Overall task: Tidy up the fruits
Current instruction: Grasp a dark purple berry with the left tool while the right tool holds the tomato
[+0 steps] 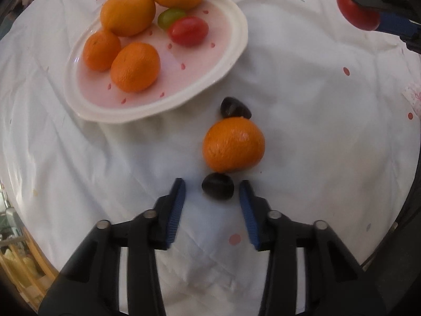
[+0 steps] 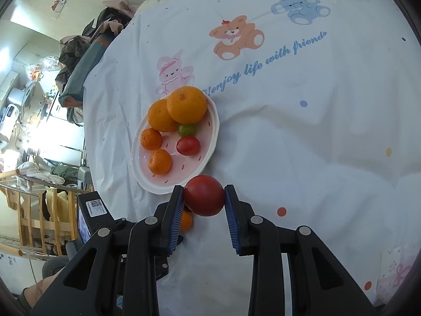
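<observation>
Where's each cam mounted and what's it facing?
Left wrist: on left gripper, looking down at cloth; own jaws flank a dark fruit without touching; orange beyond.
Right wrist: on right gripper, angled down across the table; jaws clamp red tomato.
Shared: plate of fruit, the tomato, the orange.

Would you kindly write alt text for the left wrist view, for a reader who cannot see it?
The left gripper, open, straddles a small dark round fruit on a white printed tablecloth, just below a loose orange mandarin. Upper left, a white oval plate holds four mandarins and two small tomatoes; far right, the right gripper grips a red tomato.
</observation>
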{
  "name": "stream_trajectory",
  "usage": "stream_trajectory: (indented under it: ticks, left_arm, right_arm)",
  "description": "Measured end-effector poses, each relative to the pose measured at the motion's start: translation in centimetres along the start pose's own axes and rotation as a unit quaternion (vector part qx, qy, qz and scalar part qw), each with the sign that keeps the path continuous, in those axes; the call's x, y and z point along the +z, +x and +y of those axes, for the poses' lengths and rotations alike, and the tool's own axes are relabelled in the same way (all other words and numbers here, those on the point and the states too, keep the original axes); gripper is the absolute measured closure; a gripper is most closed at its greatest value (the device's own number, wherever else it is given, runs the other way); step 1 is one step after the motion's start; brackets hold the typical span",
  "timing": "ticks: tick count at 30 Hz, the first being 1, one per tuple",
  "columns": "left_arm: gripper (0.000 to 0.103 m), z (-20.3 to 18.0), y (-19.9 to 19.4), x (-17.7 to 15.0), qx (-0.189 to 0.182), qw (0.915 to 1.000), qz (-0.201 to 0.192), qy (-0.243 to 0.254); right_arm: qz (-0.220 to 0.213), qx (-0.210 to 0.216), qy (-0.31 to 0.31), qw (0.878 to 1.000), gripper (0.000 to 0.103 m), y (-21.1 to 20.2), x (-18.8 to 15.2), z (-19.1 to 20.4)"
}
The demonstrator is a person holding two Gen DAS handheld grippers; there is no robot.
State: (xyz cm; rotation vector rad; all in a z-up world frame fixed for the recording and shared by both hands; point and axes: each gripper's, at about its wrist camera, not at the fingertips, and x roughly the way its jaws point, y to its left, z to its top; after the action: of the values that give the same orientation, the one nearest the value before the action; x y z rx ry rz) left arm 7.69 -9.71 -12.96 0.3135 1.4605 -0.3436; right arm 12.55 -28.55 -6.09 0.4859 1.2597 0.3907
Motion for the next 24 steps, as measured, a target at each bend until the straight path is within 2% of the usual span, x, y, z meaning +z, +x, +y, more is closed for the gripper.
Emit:
stream_trajectory:
  ticks: [1, 8, 13, 18, 24]
  left_arm:
    - [0.083, 0.0, -0.1, 0.1, -0.007, 1.0, -0.001, -0.001]
    - [0.084, 0.4, -2.1, 1.0, -0.028, 0.9995, -0.002, -0.016]
    - [0.084, 2.5, -4.7, 0.1, -0.007, 0.998, -0.031, -0.054]
    - [0.084, 4.5, -7.6, -0.9, 0.013, 0.9908, -0.078, -0.11]
    - [0.084, 7.4, -9.9, -2.4, 0.039, 0.976, -0.138, -0.164]
  right_arm:
    - [0.001, 0.0, 0.001, 1.0, 0.07, 0.0, 0.0, 0.0]
    - [0.007, -0.009, -0.016, 1.0, 0.07, 0.5, 0.0, 0.6]
    - [0.011, -0.011, -0.023, 1.0, 0.07, 0.9, -0.3, 0.9]
    - [0.011, -0.016, -0.029, 0.999, 0.07, 0.9, -0.6, 1.1]
    - [-0.002, -0.027, -0.045, 0.999, 0.07, 0.5, -0.7, 1.8]
